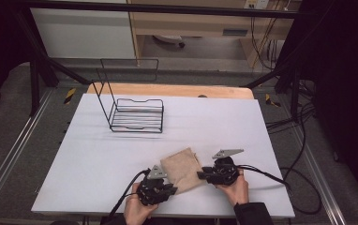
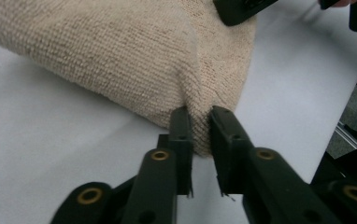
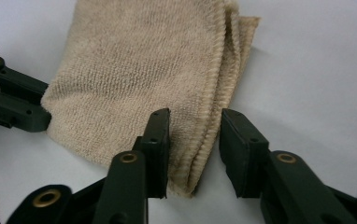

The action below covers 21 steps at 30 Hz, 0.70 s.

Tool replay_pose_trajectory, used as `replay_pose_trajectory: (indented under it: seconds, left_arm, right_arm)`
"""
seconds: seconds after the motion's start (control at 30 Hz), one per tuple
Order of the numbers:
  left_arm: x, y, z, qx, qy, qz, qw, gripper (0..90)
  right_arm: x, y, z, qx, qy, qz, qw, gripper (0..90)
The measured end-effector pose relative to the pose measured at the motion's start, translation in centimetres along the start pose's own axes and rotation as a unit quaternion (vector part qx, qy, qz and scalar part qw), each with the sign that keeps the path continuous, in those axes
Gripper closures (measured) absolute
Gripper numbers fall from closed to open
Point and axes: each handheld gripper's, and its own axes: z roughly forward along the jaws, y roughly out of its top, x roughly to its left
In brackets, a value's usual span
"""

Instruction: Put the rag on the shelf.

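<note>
Jaws of my left hand-held gripper (image 2: 200,116) pinch a puckered corner of the beige cloth (image 1: 182,168), which lies on the white table (image 1: 121,154) between my two hand-held grippers, its long axis running from my near right to the far left. My right hand-held gripper (image 3: 194,122) straddles the cloth's folded, ribbed edge, one pad against it, the other just clear. Its view shows stacked layers; the high view shows a black wire rack (image 1: 137,115) standing well apart.
</note>
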Motion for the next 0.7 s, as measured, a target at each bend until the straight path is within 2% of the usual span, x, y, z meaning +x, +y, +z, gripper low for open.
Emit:
replay_pose_trajectory:
  seconds: [0.07,0.2,0.37,0.47,0.57,0.6,0.63,0.7]
  left_arm:
    - [0.1,0.1,-0.1,0.000,0.000,0.002,1.0000,81.6]
    - [0.6,0.4,-0.8,0.006,0.007,0.007,0.9999,83.7]
    - [1.9,0.3,-1.9,0.017,0.009,0.002,0.9998,83.8]
    - [2.4,0.2,-2.3,0.019,0.012,0.004,0.9997,83.9]
    - [3.0,-0.2,-2.8,0.023,0.026,0.013,0.9993,84.5]
    - [3.0,-0.2,-2.8,0.023,0.026,0.013,0.9993,78.5]
    - [3.5,-0.2,-3.2,0.011,0.028,0.004,0.9995,70.5]
    - [4.2,0.2,-3.8,-0.010,0.032,-0.007,0.9994,60.1]
  right_arm:
    - [0.0,0.0,0.0,0.000,0.001,0.001,1.0000,68.2]
    - [0.2,0.0,-0.3,-0.003,0.013,0.015,0.9998,81.7]
    - [0.9,-0.1,-0.3,-0.009,0.046,0.033,0.9983,84.4]
    - [1.9,-0.1,0.1,-0.003,0.041,0.021,0.9989,84.4]
    - [2.6,-0.2,0.3,-0.002,0.023,0.020,0.9995,83.7]
    - [2.6,-0.2,0.3,-0.004,0.020,0.022,0.9995,81.8]
    - [2.5,-0.3,0.3,-0.003,0.015,0.020,0.9997,79.9]
    - [2.5,-0.3,0.1,-0.007,0.010,0.014,0.9998,73.8]
